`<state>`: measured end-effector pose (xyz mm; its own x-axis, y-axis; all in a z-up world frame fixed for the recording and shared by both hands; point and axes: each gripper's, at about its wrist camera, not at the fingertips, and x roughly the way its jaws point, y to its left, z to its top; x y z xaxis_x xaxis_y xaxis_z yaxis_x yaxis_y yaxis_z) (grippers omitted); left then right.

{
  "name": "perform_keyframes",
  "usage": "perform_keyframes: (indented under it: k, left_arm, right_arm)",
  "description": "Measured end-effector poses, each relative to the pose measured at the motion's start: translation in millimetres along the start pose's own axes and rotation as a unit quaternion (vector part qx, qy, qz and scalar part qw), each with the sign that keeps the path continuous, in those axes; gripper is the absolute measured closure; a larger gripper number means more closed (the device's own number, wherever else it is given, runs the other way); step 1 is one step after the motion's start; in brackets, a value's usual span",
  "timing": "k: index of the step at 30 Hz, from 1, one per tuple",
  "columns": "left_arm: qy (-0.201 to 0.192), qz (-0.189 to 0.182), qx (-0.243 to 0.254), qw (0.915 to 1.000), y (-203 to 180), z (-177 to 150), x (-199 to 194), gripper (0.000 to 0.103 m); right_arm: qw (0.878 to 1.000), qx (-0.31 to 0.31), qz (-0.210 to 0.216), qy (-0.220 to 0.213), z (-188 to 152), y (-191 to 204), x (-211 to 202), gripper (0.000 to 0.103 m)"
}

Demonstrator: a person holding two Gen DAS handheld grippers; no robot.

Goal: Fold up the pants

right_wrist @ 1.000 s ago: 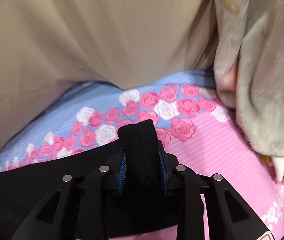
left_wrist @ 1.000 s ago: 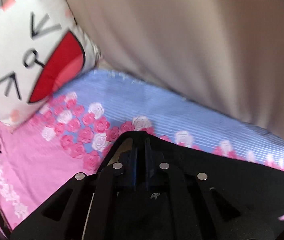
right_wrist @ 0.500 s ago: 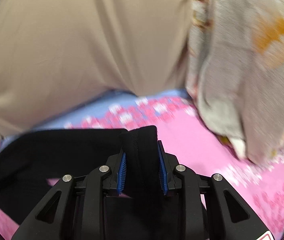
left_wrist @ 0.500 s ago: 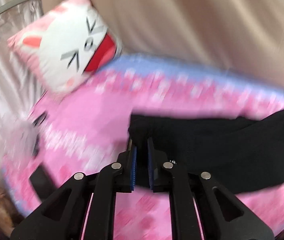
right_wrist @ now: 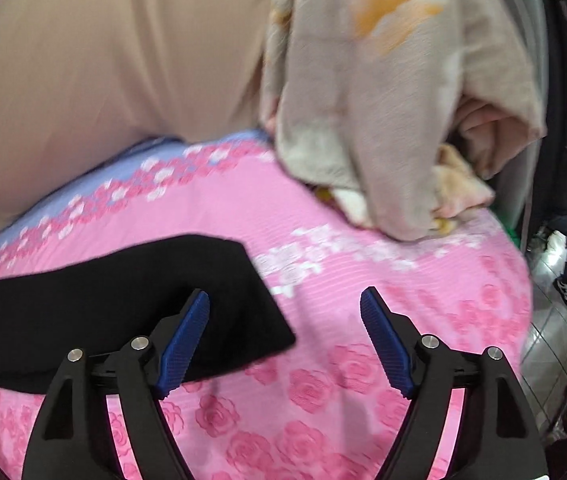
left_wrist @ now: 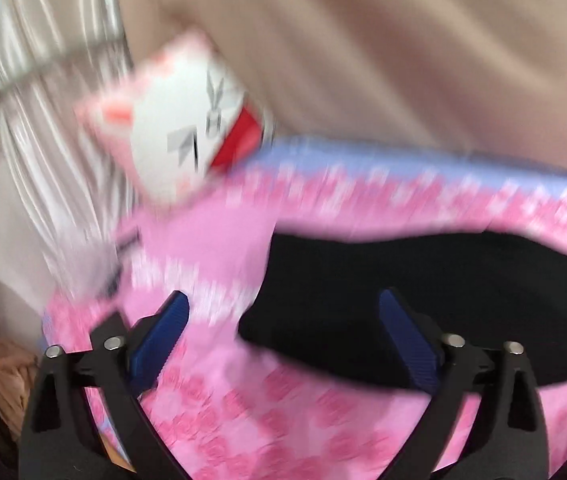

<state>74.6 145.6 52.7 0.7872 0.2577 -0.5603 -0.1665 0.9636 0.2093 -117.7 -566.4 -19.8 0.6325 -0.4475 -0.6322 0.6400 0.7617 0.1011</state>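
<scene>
Left claw (left_wrist: 283,320) spread wide, holding nothing; black pants (left_wrist: 423,300) lie flat on the pink rose-print bed (left_wrist: 283,420), filling the right centre of the blurred left wrist view. Cartoon-face pillow (left_wrist: 187,132) at upper left. Right claw (right_wrist: 283,320) likewise spread and free of cloth; pants (right_wrist: 103,300) at lower left, grey blanket (right_wrist: 383,120) heaped at upper right.

Black pants (right_wrist: 123,300) lie on a pink rose-patterned bedsheet (right_wrist: 363,300) with a lavender-blue border, beside a white cat-face pillow (left_wrist: 179,136) with a red mouth.
</scene>
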Motion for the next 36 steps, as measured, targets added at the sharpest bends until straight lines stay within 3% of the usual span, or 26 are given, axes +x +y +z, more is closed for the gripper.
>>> perform_keyframes:
  k: [3,4,6,8,10,12,14,16,19,20,21,22,23,26,27,28,30,32,34,36]
  left_arm:
    - [-0.066,-0.015,0.047,0.9966,-55.0,7.2,-43.1,0.007]
    - [-0.077,-0.04,0.06,0.9944,-77.6,5.7,-53.8,0.005]
    - [-0.063,-0.109,0.076,0.9891,-115.7,-0.7,-61.5,0.005]
    - [-0.043,-0.157,0.087,0.9828,-149.6,-10.5,-61.8,0.005]
    - [-0.022,-0.196,0.105,0.9747,-182.0,-20.6,-61.9,0.005]
    - [-0.01,-0.222,0.125,0.9668,-211.9,-31.0,-65.5,0.005]
    - [0.002,-0.245,0.152,0.9576,-241.7,-43.4,-70.8,0.005]
    - [0.012,-0.257,0.173,0.9505,-260.0,-55.3,-73.5,0.005]
    - [0.02,-0.267,0.191,0.9444,-276.0,-69.1,-77.7,0.005]
    - [0.022,-0.269,0.195,0.9431,-279.9,-73.5,-80.4,0.005]
    - [0.025,-0.272,0.197,0.9415,-282.8,-78.1,-83.2,0.005]
    - [0.032,-0.277,0.198,0.9396,-286.0,-81.7,-82.4,0.005]
    - [0.038,-0.282,0.198,0.9381,-288.3,-83.8,-83.4,0.005]
    - [0.056,-0.298,0.196,0.9326,-293.5,-84.6,-81.0,0.005]
    - [0.059,-0.301,0.195,0.9315,-295.5,-84.1,-80.9,0.005]
    - [0.059,-0.304,0.196,0.9303,-298.2,-82.3,-81.5,0.005]
    - [0.052,-0.306,0.2,0.9292,-302.7,-78.7,-84.4,0.005]
    - [0.047,-0.307,0.202,0.9289,-309.0,-75.5,-86.8,0.005]
    - [0.043,-0.306,0.209,0.9279,-316.9,-74.2,-90.5,0.005]
    - [0.043,-0.292,0.218,0.9304,-323.7,-74.4,-91.7,0.005]
  right_arm:
    - [0.999,0.037,0.039,0.004,2.1,-7.7,-6.2,0.025]
    - [0.998,0.046,0.051,0.009,1.8,-8.1,-4.5,0.023]
    - [0.991,0.083,0.101,0.033,-2.1,-8.0,9.3,0.023]
    - [0.977,0.136,0.156,0.06,-8.9,-10.7,29.6,0.023]
    - [0.97,0.152,0.174,0.07,-10.0,-7.2,45.2,0.023]
    - [0.972,0.146,0.169,0.079,-4.4,0.3,65.3,0.026]
    - [0.976,0.117,0.163,0.088,8.5,13.4,77.4,0.086]
    - [0.984,0.061,0.159,0.057,32.4,37.2,58.9,0.092]
    - [0.986,-0.065,0.149,-0.041,53.4,72.6,-7.6,0.089]
    - [0.985,-0.118,0.113,-0.062,48.8,83.5,-24.0,0.087]
    - [0.983,-0.155,0.082,-0.06,40.3,86.3,-24.4,0.078]
    - [0.982,-0.176,0.056,-0.045,32.1,85.6,-16.9,0.065]
    - [0.98,-0.195,0.026,-0.018,19.7,80.4,-1.9,0.06]
    - [0.972,-0.185,-0.111,0.094,-27.0,31.8,57.1,0.059]
    - [0.974,-0.165,-0.117,0.097,-30.3,23.0,57.1,0.059]
    - [0.986,-0.113,-0.093,0.081,-31.6,8.4,43.0,0.059]
    - [0.997,-0.046,-0.029,0.05,-24.6,-2.9,18.4,0.055]
    - [0.999,-0.013,0.017,0.044,-11.2,-0.4,9.4,0.044]
    - [0.996,-0.017,0.042,0.071,10.9,17.5,24.9,0.033]
    - [0.994,-0.026,0.044,0.101,21.3,27.3,49.0,0.031]
